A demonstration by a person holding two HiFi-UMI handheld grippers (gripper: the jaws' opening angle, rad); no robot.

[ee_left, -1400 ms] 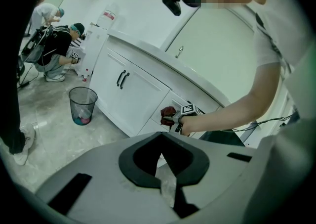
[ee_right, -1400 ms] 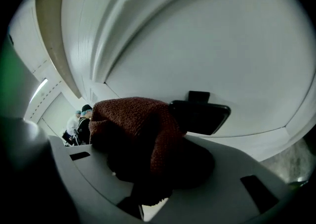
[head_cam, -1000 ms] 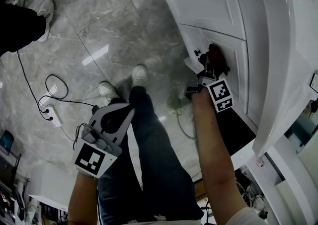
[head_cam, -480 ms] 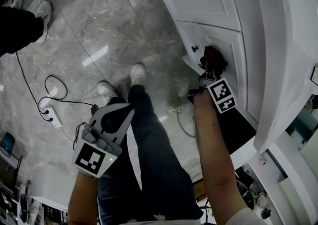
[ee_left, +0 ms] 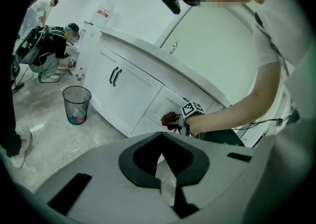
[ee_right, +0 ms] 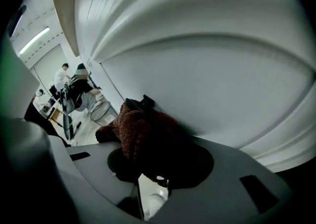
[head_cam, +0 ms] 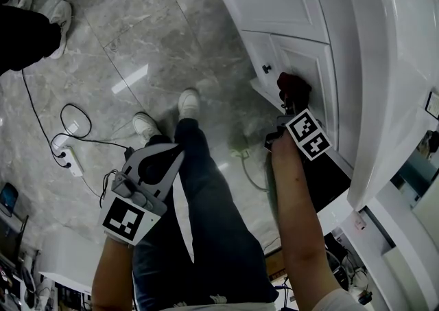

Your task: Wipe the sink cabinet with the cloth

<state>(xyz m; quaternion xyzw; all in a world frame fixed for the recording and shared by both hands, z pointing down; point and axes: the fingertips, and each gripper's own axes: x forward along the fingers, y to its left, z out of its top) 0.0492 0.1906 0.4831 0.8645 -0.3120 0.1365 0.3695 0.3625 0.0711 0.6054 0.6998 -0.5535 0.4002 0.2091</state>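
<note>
Cabinet door (head_cam: 321,73) seemingly meets cloth (ee_right: 143,136) pinched by right gripper (head_cam: 293,99)

Left gripper (ee_left: 161,136), jaws together, nothing between

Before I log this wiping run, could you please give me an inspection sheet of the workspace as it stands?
Surface: white cabinet door, no stains made out; marble floor below.
Job's things: dark cloth pressed against the door, beside a black knob.
Clutter: wastebasket by the cabinets.
Grippers: right gripper shut on the cloth; left gripper shut, empty, held low away from the cabinet.
Cables: black cable and power strip on the floor; pale cable near the cabinet base.
Surroundings: bystander's leg; other people further along.
</note>
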